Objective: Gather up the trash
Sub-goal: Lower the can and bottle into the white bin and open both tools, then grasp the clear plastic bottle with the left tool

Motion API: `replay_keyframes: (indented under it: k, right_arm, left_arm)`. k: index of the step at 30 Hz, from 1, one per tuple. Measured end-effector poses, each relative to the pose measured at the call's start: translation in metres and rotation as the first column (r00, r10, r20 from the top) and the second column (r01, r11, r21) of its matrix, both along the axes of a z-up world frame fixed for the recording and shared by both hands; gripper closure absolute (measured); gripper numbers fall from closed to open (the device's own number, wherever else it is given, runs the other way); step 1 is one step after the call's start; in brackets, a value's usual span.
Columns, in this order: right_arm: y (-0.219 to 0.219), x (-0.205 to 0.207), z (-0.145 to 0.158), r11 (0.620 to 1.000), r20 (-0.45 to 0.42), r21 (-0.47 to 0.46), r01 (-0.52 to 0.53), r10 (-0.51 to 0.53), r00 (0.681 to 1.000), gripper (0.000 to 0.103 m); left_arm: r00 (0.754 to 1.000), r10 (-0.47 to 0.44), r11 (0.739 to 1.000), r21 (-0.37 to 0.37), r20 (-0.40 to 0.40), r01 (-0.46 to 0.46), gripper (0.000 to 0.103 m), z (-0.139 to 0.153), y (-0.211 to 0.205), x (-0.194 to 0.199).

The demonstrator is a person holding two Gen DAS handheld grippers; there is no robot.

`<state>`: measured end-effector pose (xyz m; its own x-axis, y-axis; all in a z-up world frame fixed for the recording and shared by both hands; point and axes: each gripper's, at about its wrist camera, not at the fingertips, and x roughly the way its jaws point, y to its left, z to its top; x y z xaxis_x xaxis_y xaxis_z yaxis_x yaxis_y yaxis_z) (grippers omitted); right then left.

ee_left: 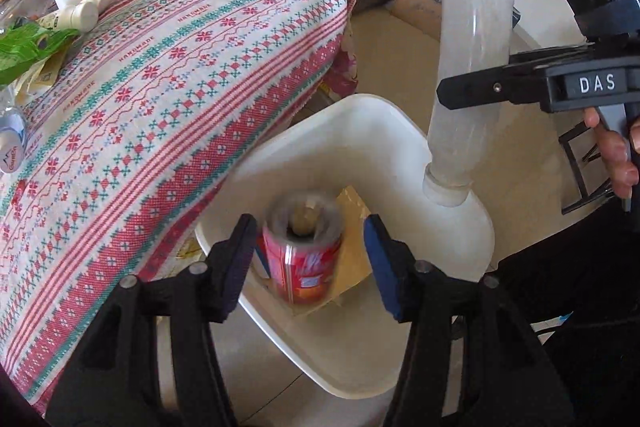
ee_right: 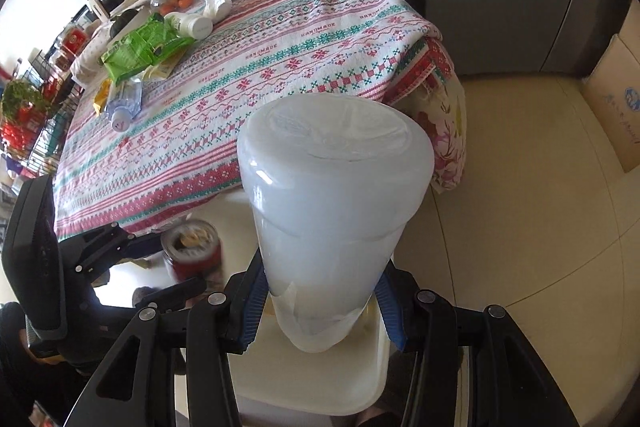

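Trash bin [ee_left: 460, 239] beside "HANDMADE" tablecloth [ee_left: 168, 75]

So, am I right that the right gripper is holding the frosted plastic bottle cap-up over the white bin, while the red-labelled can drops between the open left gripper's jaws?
Not quite: the frosted plastic bottle is held cap-down, its cap toward the white bin, as the left wrist view shows. The rest stands: the right gripper clamps it, and the red-labelled can is between the open left gripper's jaws.

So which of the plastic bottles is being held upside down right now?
The big frosted translucent bottle, clamped in the right gripper, cap down over the white bin. The small clear water bottle lies on the tablecloth.
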<state>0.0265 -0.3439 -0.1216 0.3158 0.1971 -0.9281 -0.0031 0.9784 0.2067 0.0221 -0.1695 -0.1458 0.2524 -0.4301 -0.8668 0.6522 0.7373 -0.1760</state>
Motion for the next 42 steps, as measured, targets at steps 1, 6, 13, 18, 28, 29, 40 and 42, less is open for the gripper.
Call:
replay_keyframes:
  k: [1,6,13,18,28,29,40,42]
  right_arm:
    - [0.000,0.000,0.000,1.000,-0.001,-0.001,0.000,0.000,1.000,0.053]
    - [0.005,0.000,-0.003,1.000,-0.011,-0.004,-0.012,0.012,1.000,0.053]
    - [0.020,0.001,-0.016,0.998,-0.051,-0.021,-0.061,0.059,0.997,0.052]
    - [0.032,0.000,-0.031,0.995,-0.101,-0.031,-0.095,0.091,0.991,0.052]
    - [0.044,0.000,-0.053,0.994,-0.199,0.011,-0.111,0.111,0.974,0.038]
    - [0.042,-0.001,-0.052,0.994,-0.191,0.010,-0.107,0.106,0.976,0.037]
    - [0.041,0.010,-0.026,0.995,-0.133,0.015,-0.094,0.095,0.986,0.035]
    - [0.042,0.013,-0.020,0.995,-0.116,0.010,-0.094,0.095,0.989,0.035]
  left_arm:
    - [1.000,0.004,1.000,0.004,0.007,-0.004,0.036,0.002,0.001,-0.001]
    - [0.999,0.030,0.999,0.017,0.023,-0.031,0.026,0.011,0.013,0.002]
    - [0.993,0.111,0.993,0.022,0.046,-0.112,0.021,0.026,0.042,0.010]
    - [0.984,0.167,0.985,0.023,0.060,-0.169,0.020,0.034,0.060,0.016]
    - [0.977,0.205,0.979,0.010,0.064,-0.206,0.020,0.041,0.073,0.023]
    - [0.977,0.205,0.978,0.011,0.064,-0.206,0.020,0.041,0.073,0.024]
    - [0.969,0.239,0.970,0.015,0.068,-0.241,0.020,0.049,0.084,0.030]
    - [0.964,0.257,0.966,0.012,0.069,-0.258,0.020,0.053,0.090,0.034]
